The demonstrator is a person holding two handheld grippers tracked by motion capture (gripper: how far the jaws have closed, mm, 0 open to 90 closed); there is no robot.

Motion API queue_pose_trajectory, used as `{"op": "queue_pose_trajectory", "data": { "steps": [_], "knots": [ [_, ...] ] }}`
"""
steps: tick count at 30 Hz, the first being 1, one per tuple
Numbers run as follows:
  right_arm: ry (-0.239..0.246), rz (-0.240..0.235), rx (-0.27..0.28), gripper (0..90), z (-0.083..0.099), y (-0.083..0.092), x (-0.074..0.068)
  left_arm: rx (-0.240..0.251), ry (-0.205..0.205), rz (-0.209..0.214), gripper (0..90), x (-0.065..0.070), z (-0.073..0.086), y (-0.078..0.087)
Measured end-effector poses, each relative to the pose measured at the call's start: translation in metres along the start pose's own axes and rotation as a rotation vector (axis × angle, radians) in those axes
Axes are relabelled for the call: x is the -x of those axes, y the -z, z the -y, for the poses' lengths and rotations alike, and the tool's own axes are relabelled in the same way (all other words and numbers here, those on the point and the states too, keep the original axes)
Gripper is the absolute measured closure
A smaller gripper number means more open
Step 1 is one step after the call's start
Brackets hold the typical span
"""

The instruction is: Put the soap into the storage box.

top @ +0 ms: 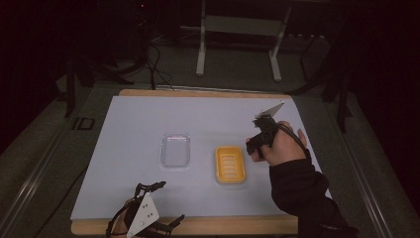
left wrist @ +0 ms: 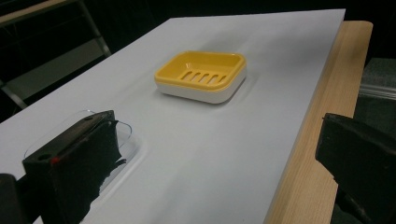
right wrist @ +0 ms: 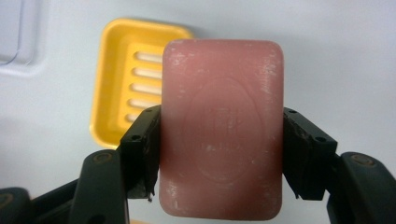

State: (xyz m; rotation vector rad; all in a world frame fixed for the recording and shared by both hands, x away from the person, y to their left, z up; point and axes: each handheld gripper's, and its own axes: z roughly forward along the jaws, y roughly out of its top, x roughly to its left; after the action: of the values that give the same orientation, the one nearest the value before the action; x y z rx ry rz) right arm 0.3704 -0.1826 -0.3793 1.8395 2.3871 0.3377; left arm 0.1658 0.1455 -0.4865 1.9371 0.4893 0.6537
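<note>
A pink bar of soap point(right wrist: 222, 128) sits crosswise between the jaws of my right gripper point(right wrist: 222, 140), which is shut on it and holds it above the sheet. Behind the soap lies a yellow slatted soap dish point(right wrist: 121, 79) with nothing in it. In the high view the right gripper point(top: 256, 144) hovers just right of the dish point(top: 230, 165). My left gripper point(top: 170, 201) rests at the table's near edge, open with nothing between its jaws point(left wrist: 215, 163). The left gripper view has the dish point(left wrist: 201, 74) ahead of those jaws.
A clear plastic lid point(top: 176, 150) lies flat left of the dish; in the left gripper view the lid point(left wrist: 127, 133) is partly hidden by a jaw. A white sheet point(top: 129, 124) covers the wooden table point(top: 223, 225). Beyond the table stand a metal frame point(top: 237, 44) and cables.
</note>
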Motion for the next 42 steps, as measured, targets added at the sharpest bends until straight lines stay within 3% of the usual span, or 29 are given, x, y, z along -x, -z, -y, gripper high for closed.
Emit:
{"op": "queue_pose_trajectory", "data": {
  "steps": [4,9,10,20,31,33,42],
  "knots": [
    [0.020,-0.040,-0.011,37.7,0.001,-0.008,-0.017,0.000,-0.002,0.000,0.4,0.000,0.000,0.001],
    [0.022,-0.061,-0.012,37.7,0.001,-0.018,-0.027,0.006,0.002,0.000,0.4,0.000,0.000,0.000],
    [0.012,-0.089,-0.021,37.7,0.000,-0.030,-0.033,0.002,-0.003,0.000,0.4,0.000,0.000,0.001],
    [-0.031,-0.115,-0.027,37.7,-0.003,-0.060,-0.036,0.006,-0.002,0.002,0.4,0.000,0.000,0.002],
    [-0.036,-0.085,-0.093,37.7,-0.003,-0.091,-0.043,0.005,-0.003,0.004,0.4,0.000,0.000,0.002],
    [-0.038,-0.094,-0.093,37.6,-0.002,-0.094,-0.044,0.006,-0.003,0.004,0.4,0.000,0.000,0.002],
    [-0.007,-0.049,-0.113,37.6,0.000,-0.102,-0.058,0.004,-0.007,0.005,0.4,0.001,0.000,0.002]
  ]
}}
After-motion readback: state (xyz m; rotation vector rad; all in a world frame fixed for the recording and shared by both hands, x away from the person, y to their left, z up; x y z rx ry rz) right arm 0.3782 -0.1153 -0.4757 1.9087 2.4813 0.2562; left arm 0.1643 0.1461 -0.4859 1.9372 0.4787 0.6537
